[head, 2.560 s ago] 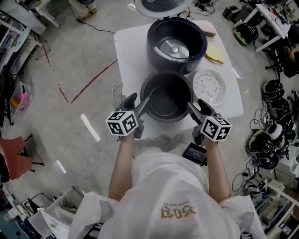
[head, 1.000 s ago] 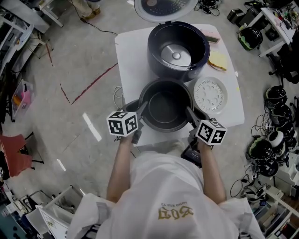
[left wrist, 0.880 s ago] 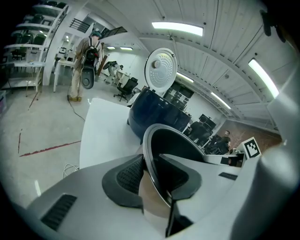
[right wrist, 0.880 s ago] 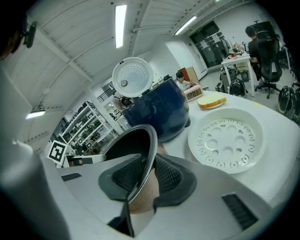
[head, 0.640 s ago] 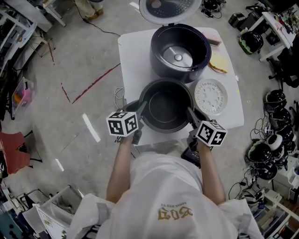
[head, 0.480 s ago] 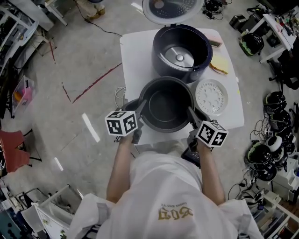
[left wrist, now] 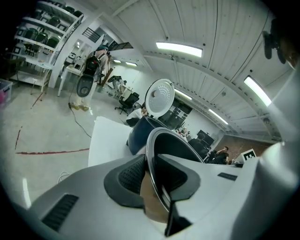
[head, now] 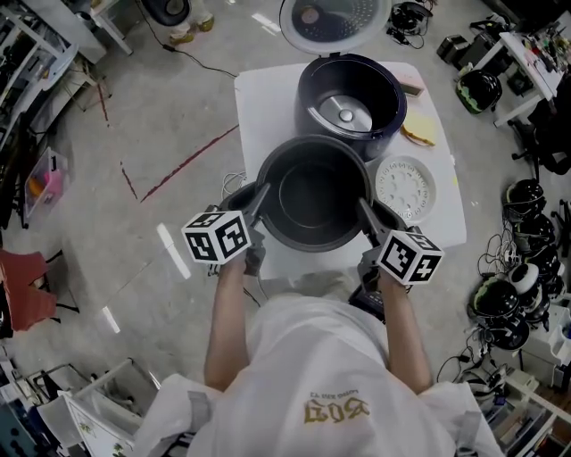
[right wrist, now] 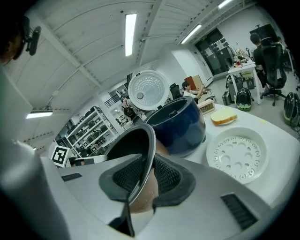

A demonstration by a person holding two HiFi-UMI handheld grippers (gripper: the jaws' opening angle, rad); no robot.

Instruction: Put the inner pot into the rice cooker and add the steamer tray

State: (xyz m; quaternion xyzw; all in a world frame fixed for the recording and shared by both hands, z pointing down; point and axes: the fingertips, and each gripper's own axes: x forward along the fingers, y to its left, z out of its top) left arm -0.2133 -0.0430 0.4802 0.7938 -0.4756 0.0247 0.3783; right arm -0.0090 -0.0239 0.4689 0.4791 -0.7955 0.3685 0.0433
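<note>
left gripper (head: 259,193): jaws narrow, clamped on the left rim of the inner pot (head: 312,198); one pad inside the wall, one outside. the jaws have just been closing, with the rim between them.
left gripper, own view (left wrist: 151,174): the pot rim (left wrist: 154,140) runs edge-on between the two ribbed pads.
right gripper (head: 365,208): jaws narrow, clamped on the right rim of the pot, directly opposite the left gripper.
right gripper, own view (right wrist: 144,174): the pot rim (right wrist: 149,140) passes between the pads, which press on both faces.
arm pose: both forearms reach forward from the body, roughly parallel; both grippers point forward and slightly down, marker cubes on top.
inner pot: carried between the two grippers, mouth up, on the near side of the rice cooker (head: 350,96); its far rim overlaps the cooker's near edge in the head view.
rice cooker: on the white table (head: 266,98), lid (head: 335,16) open.
steamer tray (head: 406,185): flat on the table, right of the pot, apart from it.
</note>
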